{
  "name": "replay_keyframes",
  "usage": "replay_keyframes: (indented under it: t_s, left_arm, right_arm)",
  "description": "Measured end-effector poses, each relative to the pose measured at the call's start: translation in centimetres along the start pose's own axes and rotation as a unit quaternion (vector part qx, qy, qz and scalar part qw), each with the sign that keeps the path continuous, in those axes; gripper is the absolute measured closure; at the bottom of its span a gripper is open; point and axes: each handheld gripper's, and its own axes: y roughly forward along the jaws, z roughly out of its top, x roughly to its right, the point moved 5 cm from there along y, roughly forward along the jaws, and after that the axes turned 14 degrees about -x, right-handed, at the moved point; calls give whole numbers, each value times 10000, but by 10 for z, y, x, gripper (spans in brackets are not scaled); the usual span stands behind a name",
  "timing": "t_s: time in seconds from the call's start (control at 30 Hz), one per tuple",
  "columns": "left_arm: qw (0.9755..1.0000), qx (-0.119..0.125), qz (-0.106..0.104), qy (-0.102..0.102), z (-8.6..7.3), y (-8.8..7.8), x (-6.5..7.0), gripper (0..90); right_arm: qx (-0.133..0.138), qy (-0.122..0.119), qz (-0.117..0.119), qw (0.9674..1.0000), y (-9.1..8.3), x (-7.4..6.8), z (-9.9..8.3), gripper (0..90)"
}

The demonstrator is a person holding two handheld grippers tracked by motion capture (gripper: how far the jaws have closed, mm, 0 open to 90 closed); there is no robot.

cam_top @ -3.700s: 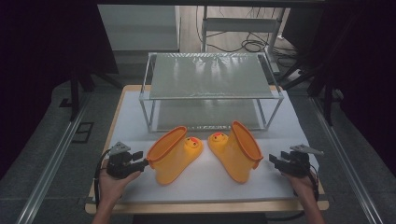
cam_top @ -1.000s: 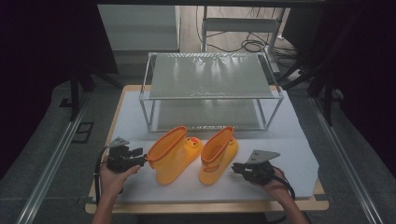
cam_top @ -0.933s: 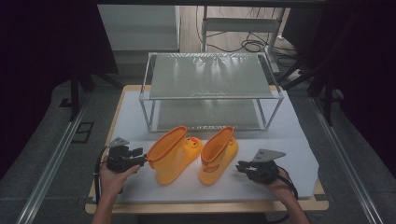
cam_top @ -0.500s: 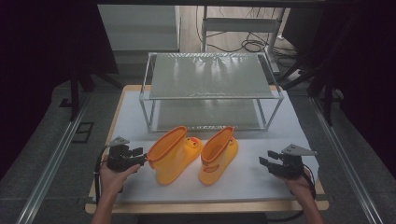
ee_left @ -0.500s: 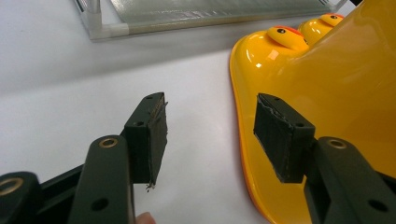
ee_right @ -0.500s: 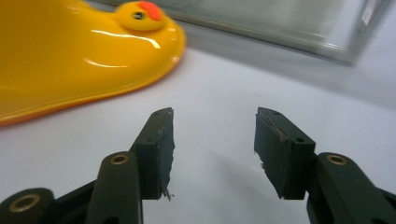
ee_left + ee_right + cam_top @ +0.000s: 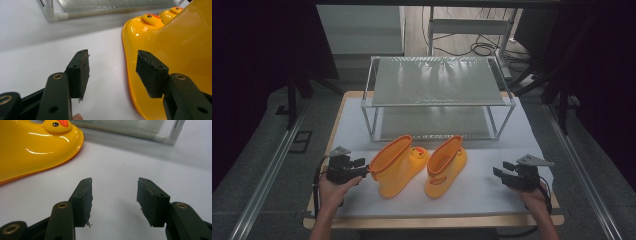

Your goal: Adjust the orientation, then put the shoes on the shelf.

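L hand-held gripper (image 7: 362,167) sits at the far left of the white tabletop (image 7: 352,120), jaws apart; in the left gripper view one pad (image 7: 150,72) lies against or just at the L boot's (image 7: 398,165) shaft, the other pad over bare mat. No squeeze visible, so it's open w/ boot at its side, prob. steadying or about to take the rim. L boot lies on its side, opening toward the L gripper, duck toe pointing back-right toward the rack (image 7: 439,80).

R boot (image 7: 446,166) just beside it, near-parallel, toe also toward the rack, opening toward the near edge. The two boots are close, maybe touching at the toes; can't tell for sure. Looks like they're being paired up side by side in front of the rack, prob. before shelving.

R hand-held gripper (image 7: 504,175) well apart from the R boot, over bare tabletop at the right. Its jaws have just been opening; in the right gripper view they stand wide w/ nothing between, only mat, boot toe off to the upper left. Reads as a release: boot set down, hand clear.

Rack is behind both boots, two shelves, both bare as far as visible. Next prob. L grip on the L boot.
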Motion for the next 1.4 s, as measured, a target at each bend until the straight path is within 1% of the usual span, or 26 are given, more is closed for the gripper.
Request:
replay_keyframes:
  t_s: [0.03, 0.07, 0.13, 0.23, 0.27, 0.33, 0.43, 0.53, 0.57, 0.6, 0.67, 0.77, 0.87, 0.9, 1.0, 1.1, 1.2, 1.3, 1.4]
  left_arm:
    - [10000, 25, -22, -2, 0, -2, 0, 442]
    - [9999, 57, -86, -14, 1, -4, 1, 440]
    - [9996, 96, -256, -55, 3, -8, 2, 433]
    - [9989, 84, -451, -57, 6, -14, 5, 428]
    - [9984, 94, -549, -52, 7, -16, 6, 427]
    - [9970, 79, -773, -39, 11, -21, 8, 428]
    - [9952, 41, -977, 14, 18, -34, 11, 431]
    - [9902, 0, -1398, 59, 28, -50, 14, 431]
    - [9901, -29, -1402, 75, 30, -54, 14, 431]
    - [9908, -67, -1345, 130, 34, -60, 14, 432]
    - [9911, -114, -1314, 183, 39, -69, 16, 433]
    - [9904, -143, -1350, 260, 49, -79, 22, 433]
    - [9904, -228, -1313, 370, 58, -86, 29, 434]
    - [9903, -272, -1306, 396, 62, -88, 32, 433]
    - [9872, -354, -1478, 482, 76, -95, 45, 431]
    - [9872, -428, -1411, 612, 88, -99, 57, 431]
    - [9859, -501, -1417, 733, 101, -101, 70, 431]
    - [9855, -542, -1346, 877, 112, -102, 83, 435]
    - [9840, -555, -1388, 968, 123, -102, 96, 440]
  right_arm:
    - [10, 10, 4, 10000, 0, 0, 0, 464]
    - [16, 14, 5, 10000, 0, 1, 0, 463]
    - [24, 11, -2, 10000, -1, 2, 1, 463]
    - [26, 48, 8, 10000, -1, 3, 1, 463]
    - [15, 52, 5, 10000, 0, 4, 1, 463]
    - [1, 58, 8, 10000, 0, 4, 1, 463]
    - [8, 54, 13, 10000, 0, 3, 2, 461]
    - [44, 95, 46, 9999, -2, 3, 3, 456]
    - [69, 127, 60, 9999, -2, 3, 3, 454]
    - [76, 146, 70, 9998, -2, 3, 3, 454]
    - [70, 177, 77, 9998, -2, 4, 3, 453]
    - [62, 180, 79, 9998, -2, 4, 4, 453]
    - [50, 170, 82, 9998, -1, 3, 4, 452]
    - [51, 176, 87, 9998, 0, 2, 5, 453]
    - [21, 151, 92, 9998, 1, 2, 4, 451]
    - [35, 158, 105, 9998, 2, 2, 5, 451]
    - [21, 192, 112, 9998, 1, 2, 5, 451]
    - [3, 187, 121, 9998, 2, 2, 5, 451]
    - [-7, 185, 115, 9998, 4, 1, 5, 451]
